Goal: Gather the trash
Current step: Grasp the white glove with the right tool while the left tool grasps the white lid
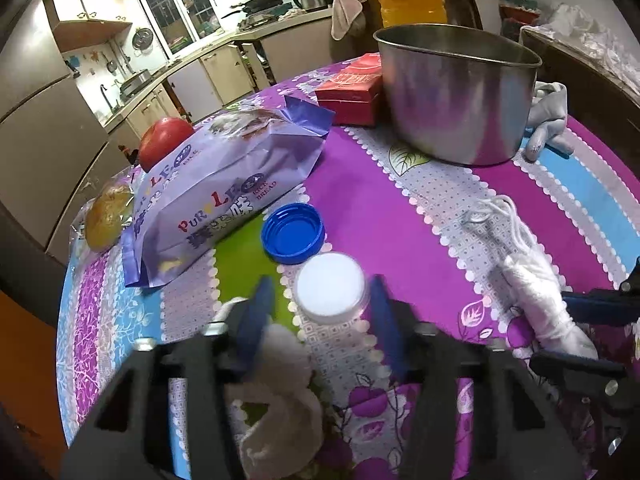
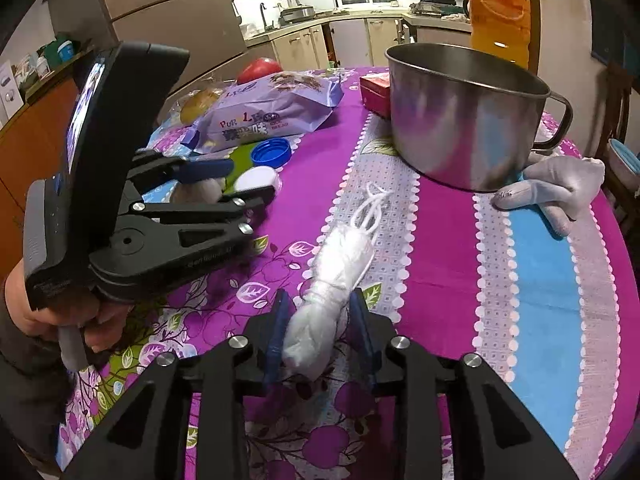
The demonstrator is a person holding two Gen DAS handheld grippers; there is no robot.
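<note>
on the left of the counter [image 1: 400, 184] lie 1 bread bag [image 1: 224, 184], 1 red fruit [image 1: 164, 140] and 1 yellow fruit [image 1: 108, 216]. next come 2 caps: 1 blue cap [image 1: 293, 233] lying open side up, and 1 white cap [image 1: 331, 287] just in front of it. the left claw [image 1: 320, 304] is narrow around the white cap, its blue fingers [image 1: 383, 312] at either side; whether the pads press yet i cannot tell. a crumpled white wad [image 1: 280, 392] lies under that claw. further right stand 1 red box [image 1: 352, 92] and 1 steel pot [image 2: 460, 116], with 1 grey glove [image 2: 560, 192] beside it. nearest, 1 white bundle [image 2: 328, 300] with loose string lies between the fingers of the right claw [image 2: 320, 320], which is narrow too, with a slight gap at each side.

the step in hand looks like picking up: each claw on 1 piece of trash. next, both should close firmly, then lift straight up, probably toward the pot.
</note>
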